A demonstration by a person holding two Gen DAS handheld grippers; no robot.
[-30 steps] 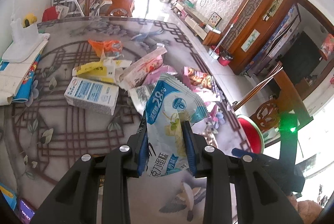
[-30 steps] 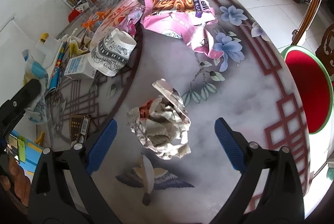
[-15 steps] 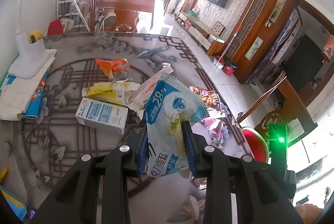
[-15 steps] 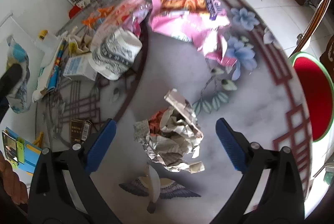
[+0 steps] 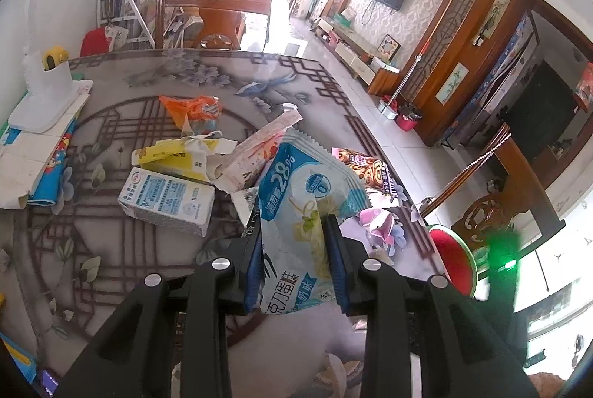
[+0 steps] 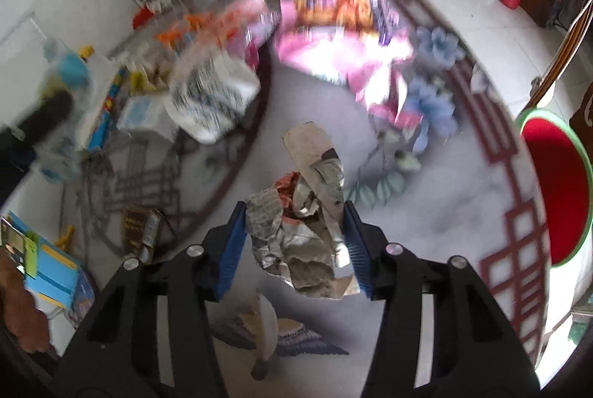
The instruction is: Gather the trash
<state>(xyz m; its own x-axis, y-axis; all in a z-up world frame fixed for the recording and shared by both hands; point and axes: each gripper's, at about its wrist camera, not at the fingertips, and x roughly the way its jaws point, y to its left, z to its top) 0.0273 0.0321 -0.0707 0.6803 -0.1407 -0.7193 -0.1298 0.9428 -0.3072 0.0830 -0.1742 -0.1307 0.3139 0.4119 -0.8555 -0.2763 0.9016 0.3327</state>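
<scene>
My left gripper (image 5: 292,242) is shut on a blue and white snack wrapper (image 5: 300,201) and holds it above the patterned table (image 5: 111,249). My right gripper (image 6: 296,227) is shut on a crumpled newspaper ball (image 6: 300,224), held just over the table (image 6: 426,212). Loose trash lies beyond: a white and blue milk carton (image 5: 166,199), a yellow carton (image 5: 170,157), an orange bag (image 5: 192,109), a pink and white packet (image 5: 255,153), a brown roll-cake wrapper (image 5: 367,172) and pink wrappers (image 6: 333,57).
A red bin with a green rim (image 6: 556,190) stands off the table's right edge; it also shows in the left wrist view (image 5: 452,257). Papers and a white holder (image 5: 40,94) lie at the table's left. A wooden chair (image 5: 211,16) stands behind the table.
My right gripper has closed from wide open onto the newspaper ball and lifted it slightly. My left gripper has risen with the blue wrapper.
</scene>
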